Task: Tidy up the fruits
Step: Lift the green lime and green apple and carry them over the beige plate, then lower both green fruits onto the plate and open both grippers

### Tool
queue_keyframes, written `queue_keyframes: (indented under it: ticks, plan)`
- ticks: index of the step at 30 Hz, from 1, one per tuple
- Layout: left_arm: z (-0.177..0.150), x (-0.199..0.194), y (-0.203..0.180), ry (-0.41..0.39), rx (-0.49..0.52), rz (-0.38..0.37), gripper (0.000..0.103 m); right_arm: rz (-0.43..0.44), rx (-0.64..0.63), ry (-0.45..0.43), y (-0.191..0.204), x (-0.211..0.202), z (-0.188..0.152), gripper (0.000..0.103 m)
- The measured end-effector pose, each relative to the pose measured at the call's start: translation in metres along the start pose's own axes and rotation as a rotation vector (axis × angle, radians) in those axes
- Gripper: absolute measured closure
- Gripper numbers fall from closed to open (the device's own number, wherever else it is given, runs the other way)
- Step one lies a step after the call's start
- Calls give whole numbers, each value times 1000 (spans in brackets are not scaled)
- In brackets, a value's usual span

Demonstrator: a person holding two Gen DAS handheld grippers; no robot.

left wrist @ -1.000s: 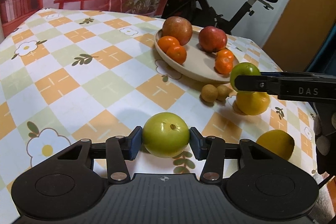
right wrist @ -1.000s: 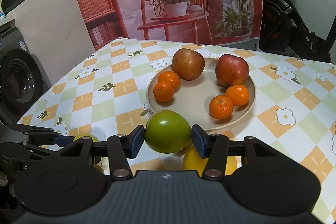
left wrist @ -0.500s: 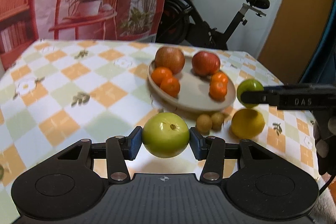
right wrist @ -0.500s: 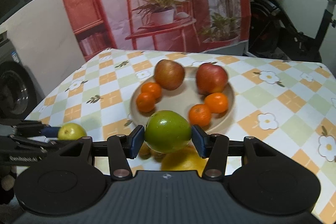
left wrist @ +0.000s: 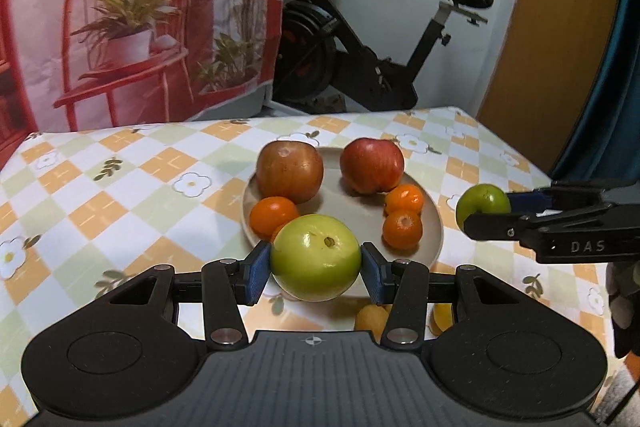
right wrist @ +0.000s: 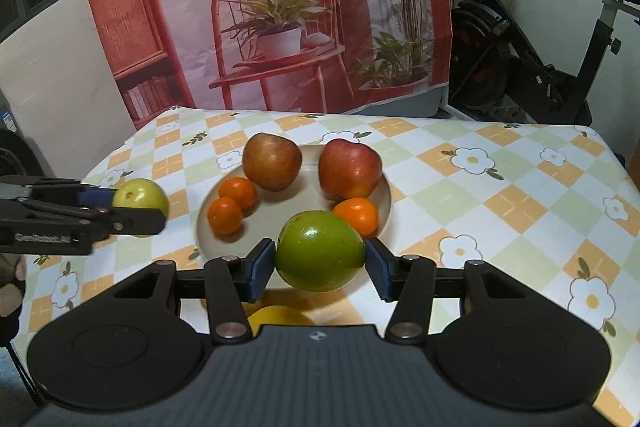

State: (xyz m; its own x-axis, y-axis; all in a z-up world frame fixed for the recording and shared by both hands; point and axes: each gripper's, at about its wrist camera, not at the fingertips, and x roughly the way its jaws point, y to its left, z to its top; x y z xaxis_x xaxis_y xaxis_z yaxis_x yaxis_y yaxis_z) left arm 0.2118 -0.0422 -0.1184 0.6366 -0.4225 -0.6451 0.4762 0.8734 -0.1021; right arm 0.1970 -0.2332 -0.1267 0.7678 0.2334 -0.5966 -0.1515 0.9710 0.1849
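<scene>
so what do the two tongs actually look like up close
Both are matte black plastic. The left tongs and the right tongs have a ribbed body, two round discs, silver pivot screws and blue pads. Side on, white lettering shows: DAS on the right, an unreadable word on the left.

A plate (right wrist: 386, 201) sits mid-table (right wrist: 500, 187), two apples (right wrist: 272, 161) at its back, tangerines (right wrist: 226, 215) in front. A gripper (left wrist: 316, 265) holds one fruit (left wrist: 316, 257) before it; another gripper (right wrist: 320, 263) holds a second fruit (right wrist: 320, 251).
</scene>
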Motion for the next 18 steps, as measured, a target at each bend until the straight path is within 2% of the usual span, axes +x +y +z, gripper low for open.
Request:
queue_keyframes:
  ticks: [9,18]
  plan:
    - [2,35,-4,61,64,-15,52,14,-24,20,-10,24,8,51]
    - [5,50,-6,72,83,-29,52,45,-26,50,-14,37,5,51]
